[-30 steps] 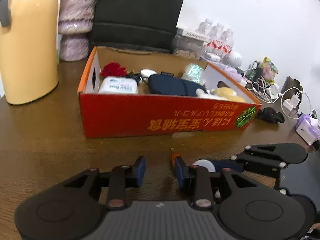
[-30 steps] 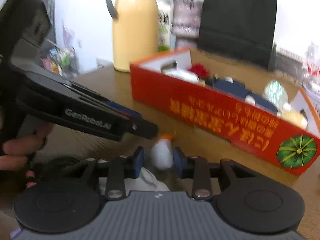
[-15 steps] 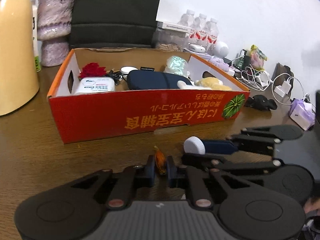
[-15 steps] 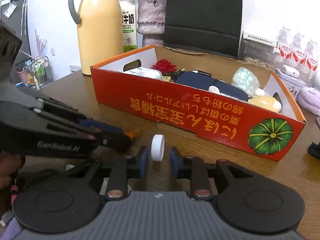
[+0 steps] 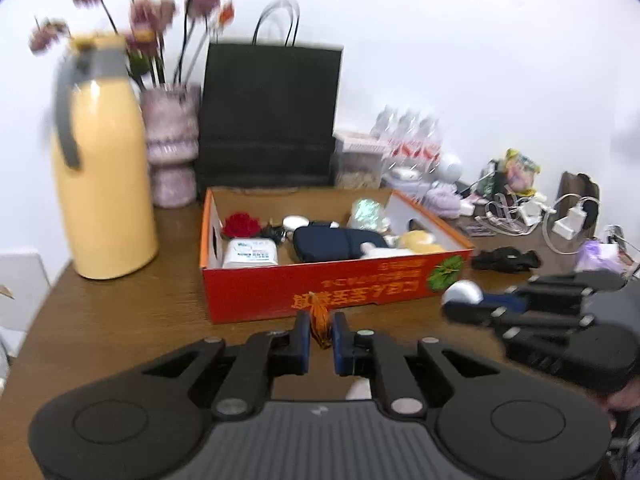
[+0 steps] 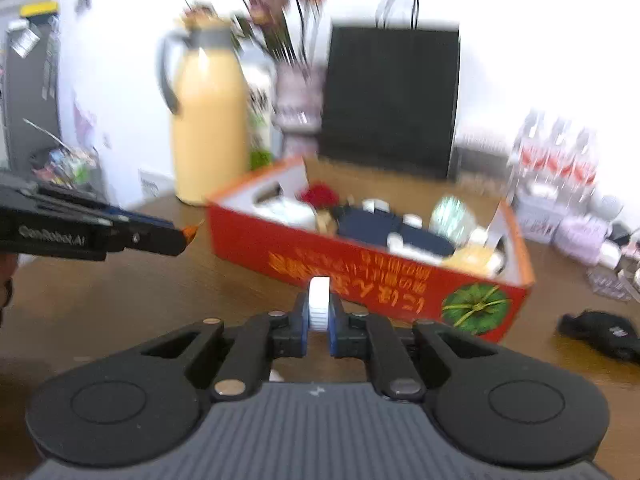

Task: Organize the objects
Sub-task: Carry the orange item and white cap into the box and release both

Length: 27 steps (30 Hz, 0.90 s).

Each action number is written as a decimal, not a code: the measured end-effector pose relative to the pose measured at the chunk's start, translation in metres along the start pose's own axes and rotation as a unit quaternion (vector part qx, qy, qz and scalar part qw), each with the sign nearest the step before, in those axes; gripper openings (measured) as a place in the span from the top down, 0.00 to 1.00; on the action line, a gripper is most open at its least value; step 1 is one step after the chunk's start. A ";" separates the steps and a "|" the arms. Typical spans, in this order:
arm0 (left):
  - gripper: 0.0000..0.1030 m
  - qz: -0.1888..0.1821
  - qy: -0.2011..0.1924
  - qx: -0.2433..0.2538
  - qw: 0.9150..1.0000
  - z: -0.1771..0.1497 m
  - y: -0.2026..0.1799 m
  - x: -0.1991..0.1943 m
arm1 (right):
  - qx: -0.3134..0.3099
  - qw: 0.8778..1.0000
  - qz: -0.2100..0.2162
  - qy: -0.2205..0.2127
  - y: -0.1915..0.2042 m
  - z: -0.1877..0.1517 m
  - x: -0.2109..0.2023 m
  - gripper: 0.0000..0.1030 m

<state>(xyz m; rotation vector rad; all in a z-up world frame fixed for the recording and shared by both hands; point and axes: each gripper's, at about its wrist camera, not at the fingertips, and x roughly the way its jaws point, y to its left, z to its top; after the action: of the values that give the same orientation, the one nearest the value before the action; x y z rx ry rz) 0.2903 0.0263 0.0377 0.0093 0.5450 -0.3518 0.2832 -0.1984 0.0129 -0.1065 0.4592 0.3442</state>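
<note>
Far to the left of the left gripper point(image 5: 321, 338), a yellow thermos jug point(image 5: 105, 176) with a grey handle stands on the wooden table point(image 5: 120, 320), and a mauve vase point(image 5: 171, 144) of purple flowers stands just beside it. The left gripper's jaws have just been closing and are pressed on a small orange folded-paper piece point(image 5: 320, 322), which sticks up between the blue pads — it is clear of the table. Straight ahead of the claw sits the red cardboard box point(image 5: 340, 288) with orange lettering and a green pumpkin print; inside lie a white packet point(image 5: 251, 254), a red flower point(image 5: 240, 225), a navy pouch point(image 5: 332, 243) and some pale soft items. Behind the box stands a black paper bag point(image 5: 272, 116).

To the right of this claw the right gripper point(image 6: 319, 314) reaches in level with it. Its jaws have just been closing and pinch a white ribbed bottle cap point(image 6: 319, 304) on edge between the pads, lifted in front of the box's near wall. Beyond it to the right are water bottles point(image 5: 408, 140), tangled chargers and cables point(image 5: 560, 216) and a crumpled black item point(image 5: 505, 260) on the table.
</note>
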 end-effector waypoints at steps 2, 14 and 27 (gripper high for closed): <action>0.90 -0.008 -0.009 -0.005 1.000 -0.011 -0.011 -0.033 | 0.013 1.000 0.003 -0.015 0.005 -0.008 -0.039 0.91; 0.90 -0.009 -0.017 -0.022 1.000 -0.050 -0.037 -0.131 | 0.045 0.998 -0.022 -0.028 0.027 -0.050 -0.164 0.91; 0.90 -0.008 0.017 0.025 1.000 0.042 -0.015 -0.001 | 0.000 0.999 0.021 -0.030 -0.013 0.032 -0.060 0.91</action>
<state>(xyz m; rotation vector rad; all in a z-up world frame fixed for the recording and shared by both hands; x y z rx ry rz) 0.3052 0.0080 0.0753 0.0591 0.5698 -0.3818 0.2509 -0.2231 0.0683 -0.0865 0.4026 0.3879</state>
